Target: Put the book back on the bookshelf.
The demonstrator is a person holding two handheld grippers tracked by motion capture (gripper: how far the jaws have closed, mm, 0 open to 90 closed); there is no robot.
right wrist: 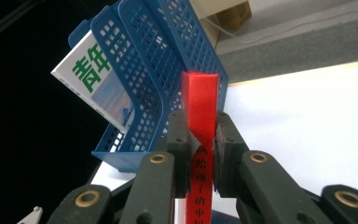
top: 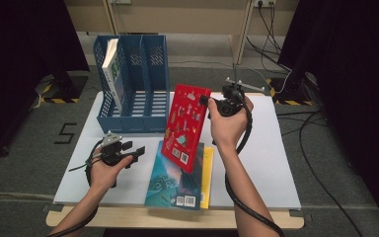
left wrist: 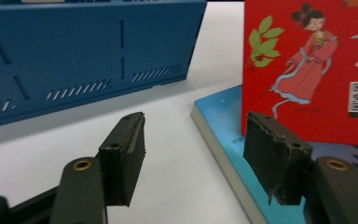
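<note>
red book lifted by its spine, rack waiting behind

black jaws at the bottom of the right gripper view are pressed on the red book, one on each side of its spine, so the right gripper holds it firmly. in the high view this book hangs tilted in the middle of the frame, its lower corner over the teal book that lies flat at the lower middle, maybe touching it. the book looks stiff and quite light, but the cover seems glossy, so it could swing or slip; gripping near the spine is safest. the left gripper rests low with jaws wide apart and holds nothing. the blue file rack stands at the upper left, with a white book in its leftmost slot.
</note>
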